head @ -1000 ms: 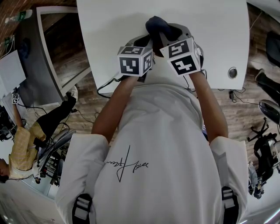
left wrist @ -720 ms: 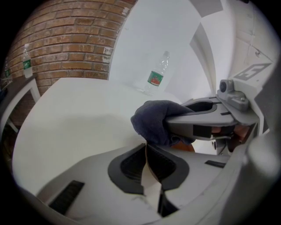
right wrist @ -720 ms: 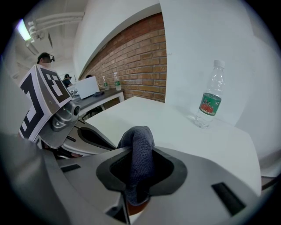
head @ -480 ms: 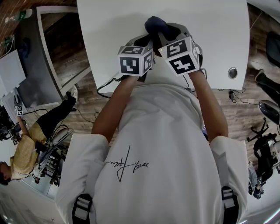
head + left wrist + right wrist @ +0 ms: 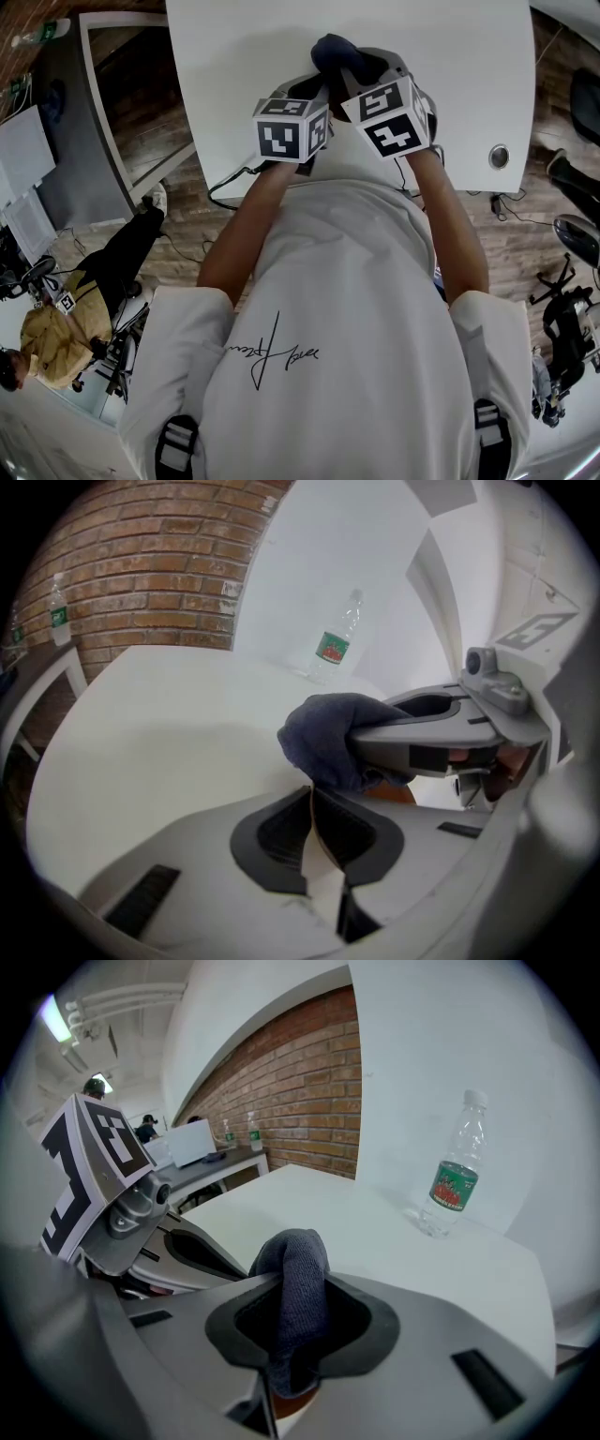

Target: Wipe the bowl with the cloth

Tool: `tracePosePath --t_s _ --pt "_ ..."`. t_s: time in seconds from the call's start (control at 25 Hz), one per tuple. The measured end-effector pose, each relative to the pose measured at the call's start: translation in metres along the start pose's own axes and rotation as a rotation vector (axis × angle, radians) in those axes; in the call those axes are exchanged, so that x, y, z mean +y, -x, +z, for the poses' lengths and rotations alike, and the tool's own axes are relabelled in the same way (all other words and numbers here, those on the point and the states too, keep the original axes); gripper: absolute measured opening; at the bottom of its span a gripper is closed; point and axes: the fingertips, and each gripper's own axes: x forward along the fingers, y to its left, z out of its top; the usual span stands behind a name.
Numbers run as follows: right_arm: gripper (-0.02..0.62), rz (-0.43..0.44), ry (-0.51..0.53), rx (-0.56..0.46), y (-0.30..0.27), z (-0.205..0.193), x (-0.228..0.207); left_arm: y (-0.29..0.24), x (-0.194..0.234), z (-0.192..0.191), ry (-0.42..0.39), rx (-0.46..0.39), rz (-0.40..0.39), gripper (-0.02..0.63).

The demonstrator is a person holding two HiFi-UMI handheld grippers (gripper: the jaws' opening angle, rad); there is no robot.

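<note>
White table [image 5: 234, 56], brick wall [image 5: 141, 574], seemingly wooden floor [image 5: 178, 220].

white short-sleeved t-shirt [image 5: 375, 272], black signature print [image 5: 272, 354], grey buckled straps [image 5: 176, 441].

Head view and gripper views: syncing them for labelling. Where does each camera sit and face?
Head view: on the person's head, facing steeply down at the table; shirt, forearms, marker cubes show.
Left gripper view: on the left gripper, looking along jaws shut on the bowl rim.
Right gripper view: on the right gripper, along jaws shut on the cloth.
Shared: both gripper views show the bottle.
</note>
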Motion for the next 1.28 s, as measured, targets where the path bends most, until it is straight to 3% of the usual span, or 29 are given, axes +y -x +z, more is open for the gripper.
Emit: tracePosePath --t_s 1.28 --pt "0.062 -0.058 -0.057 0.045 0.016 -0.021 -0.024 0.001 0.004 -0.001 0.011 -0.006 0.008 0.011"
